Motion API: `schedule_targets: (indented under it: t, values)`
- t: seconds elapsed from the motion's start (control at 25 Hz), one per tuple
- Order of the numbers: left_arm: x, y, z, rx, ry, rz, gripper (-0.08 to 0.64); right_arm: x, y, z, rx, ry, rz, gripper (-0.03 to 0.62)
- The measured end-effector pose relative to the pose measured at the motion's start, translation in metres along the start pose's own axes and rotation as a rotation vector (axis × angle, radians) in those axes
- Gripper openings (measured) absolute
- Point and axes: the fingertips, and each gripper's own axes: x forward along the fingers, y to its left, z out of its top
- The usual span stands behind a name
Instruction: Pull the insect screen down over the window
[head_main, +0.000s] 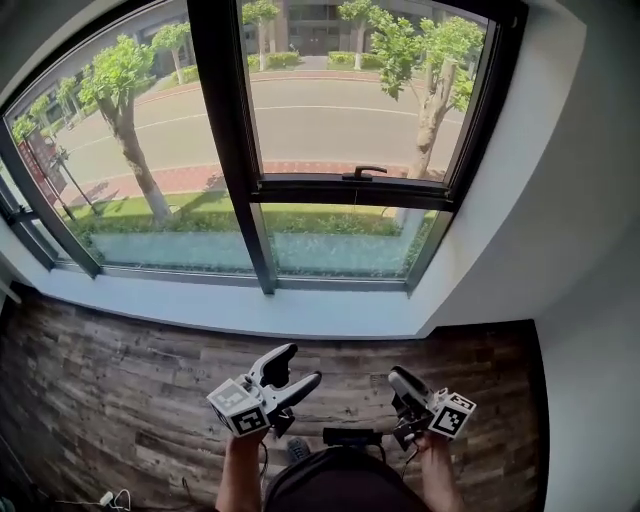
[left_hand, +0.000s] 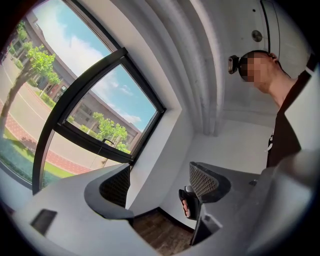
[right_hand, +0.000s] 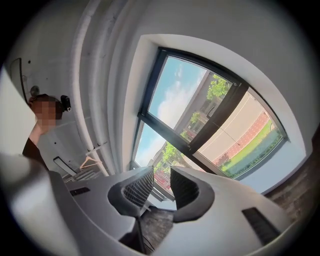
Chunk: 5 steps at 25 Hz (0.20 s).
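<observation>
**Hazards**

- No mesh shows over the panes of the window (head_main: 226, 130). The street and trees read clearly through the glass, so the insect screen is judged to sit rolled in above the frame. No view shows its pull bar.
- Reaching for an edge that cannot be seen risks a closure on the frame instead of the bar.
- The window handle (head_main: 365, 172) projects from the cross rail on the right-hand pane. A gripper travelling down close to the glass can strike or hook it.
- A pull from one side only can skew the screen in its guides and jam it.
- The narrow gap of the right claw may not admit a bar.

**Pose**

- Both hands are held low and near the body, over the wooden floor (head_main: 120, 400), well short of the sill (head_main: 250, 305).
- The left gripper (head_main: 300, 365) points roughly level toward the window. Its jaws stand well apart with nothing between them, and only the wall and floor show in the gap (left_hand: 160, 180).
- The right gripper (head_main: 400, 380) is carried further right, with its marker cube toward the near side. Its jaws stand close together with a slim gap (right_hand: 161, 186) and grip nothing.
</observation>
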Motion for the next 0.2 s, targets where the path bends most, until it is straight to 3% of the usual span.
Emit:
schedule_targets:
  t: [0.2]
  values:
    - [0.0044,-0.0058,-0.0058,0.011,0.023,-0.063,0.396,-0.0052,-0.0032,-0.0027,0.003,-0.005,-0.029,0.109]
